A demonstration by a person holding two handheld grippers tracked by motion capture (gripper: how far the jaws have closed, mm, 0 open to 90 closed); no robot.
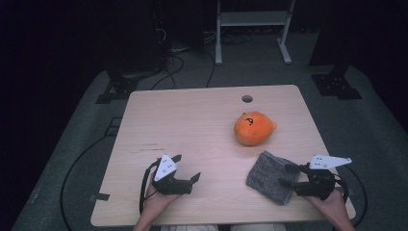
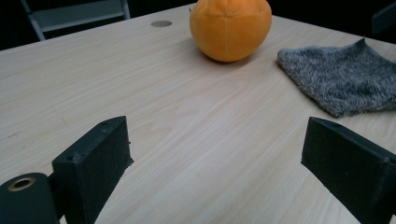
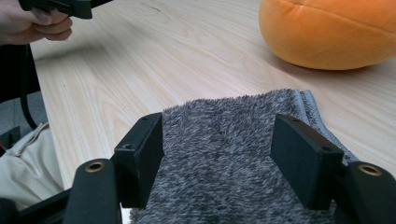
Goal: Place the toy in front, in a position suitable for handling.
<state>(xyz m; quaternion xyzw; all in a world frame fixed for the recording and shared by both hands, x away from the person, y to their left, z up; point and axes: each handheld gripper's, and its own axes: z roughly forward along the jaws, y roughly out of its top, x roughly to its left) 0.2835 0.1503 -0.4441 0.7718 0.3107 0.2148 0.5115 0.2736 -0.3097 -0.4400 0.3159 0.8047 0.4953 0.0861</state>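
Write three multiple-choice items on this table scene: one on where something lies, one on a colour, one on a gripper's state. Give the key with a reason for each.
1. Where does the grey cloth lie in the high view?
A. beyond the plush
B. on the near right of the table, at the right gripper
C. under the left gripper

2. What colour is the round plush toy?
A. orange
B. green
C. white

3. How do the right gripper's jaws stand?
A. shut with nothing between them
B. clamped on the plush
C. open, over the cloth

Key: B, the cloth sits nearer than the plush, at the right gripper; A, the plush is orange in all three views; C, the right gripper view shows the jaws apart with cloth between them.
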